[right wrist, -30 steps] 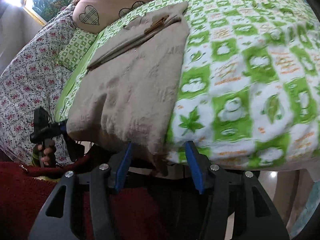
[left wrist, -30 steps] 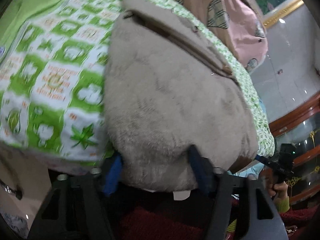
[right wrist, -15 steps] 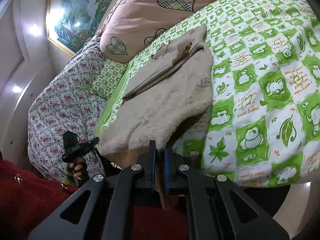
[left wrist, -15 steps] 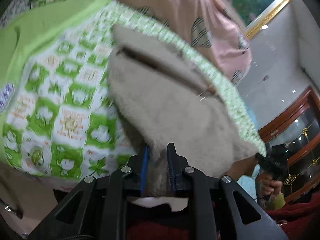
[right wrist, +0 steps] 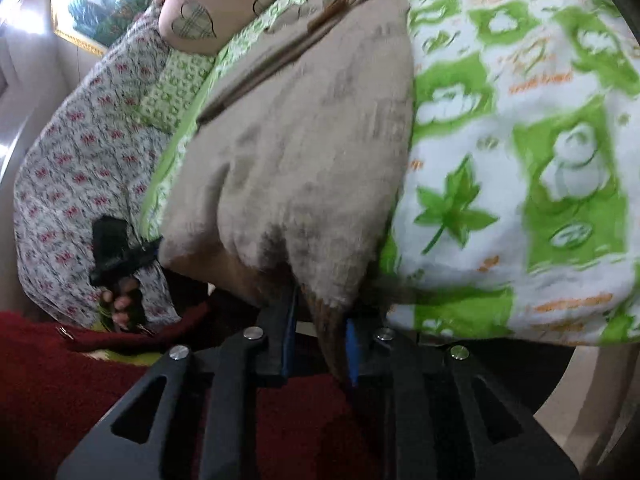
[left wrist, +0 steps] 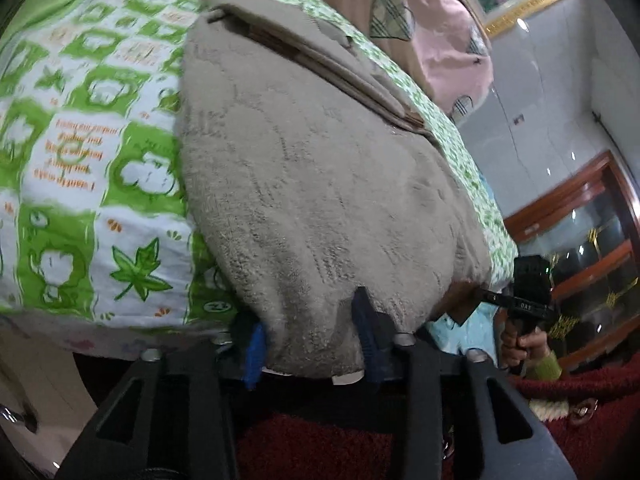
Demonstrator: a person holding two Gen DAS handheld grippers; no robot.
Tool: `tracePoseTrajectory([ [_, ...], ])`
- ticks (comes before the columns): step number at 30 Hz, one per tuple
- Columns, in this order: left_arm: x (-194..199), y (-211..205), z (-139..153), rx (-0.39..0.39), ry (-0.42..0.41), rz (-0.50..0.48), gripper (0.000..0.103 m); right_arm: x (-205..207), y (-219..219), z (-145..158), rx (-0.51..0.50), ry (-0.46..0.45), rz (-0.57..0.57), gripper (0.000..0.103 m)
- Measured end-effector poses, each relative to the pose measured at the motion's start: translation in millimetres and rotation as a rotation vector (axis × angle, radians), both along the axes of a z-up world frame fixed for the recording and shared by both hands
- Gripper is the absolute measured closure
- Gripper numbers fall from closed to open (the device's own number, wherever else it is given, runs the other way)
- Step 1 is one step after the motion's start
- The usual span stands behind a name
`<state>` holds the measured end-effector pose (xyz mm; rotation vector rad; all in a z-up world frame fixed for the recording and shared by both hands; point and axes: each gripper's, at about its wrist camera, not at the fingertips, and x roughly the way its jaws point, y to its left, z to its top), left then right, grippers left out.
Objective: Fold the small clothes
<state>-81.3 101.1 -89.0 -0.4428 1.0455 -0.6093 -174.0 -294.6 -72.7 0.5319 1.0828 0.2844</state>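
We are at the near edge of a bed covered by a green-and-white patterned bedspread. A beige fleecy garment lies on it, its far end reaching toward a pink pillow with plaid hearts, its near hem hanging over the bed's edge toward us.

Left gripper: we hold it angled downward at the hem. Its blue-padded fingers stand either side of a fold of the garment's near hem; the jaws have just been opening a little after a tight close. The cloth bulges between the pads and appears pinched there. In the right wrist view the same tool shows small at the left, a hand wrapped round its black handle, level with the garment's left corner.

Right gripper: also tilted down at the bed edge. Its jaws are narrower, likewise just eased apart, with a hanging tuck of the garment's right near corner caught between the blue pads. In the left wrist view we see the right hand gripping its handle at the far right, sleeve cuff green, beside the garment's corner.

Both views are blurred. A dark red knit garment fills the near foreground below the tools.
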Motion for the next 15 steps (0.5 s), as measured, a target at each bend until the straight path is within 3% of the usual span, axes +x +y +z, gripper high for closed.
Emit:
tracePoseTrajectory([
  [1, -1.3, -0.6, 3.5, 0.013, -0.017, -0.009, 0.086, -0.5, 3.9, -0.9, -0.019, -0.002, 0.02, 0.083],
  [3, -2.1, 0.8, 13.5, 0.007, -0.05, -0.021, 0.088, -1.9, 10.5, 4.7, -0.025, -0.02, 0.059, 0.094],
  [9, 2.8, 7.5, 47.9, -0.054, -0.133, -0.022, 0.091, -1.1, 5.0, 43.8, 0.093, -0.146, 0.085, 0.094],
  [15, 35.8, 13.4, 79.8, -0.149, -0.215, 0.022, 0.091, 28.8, -8.0, 95.2, 0.213, -0.34, 0.088, 0.094],
])
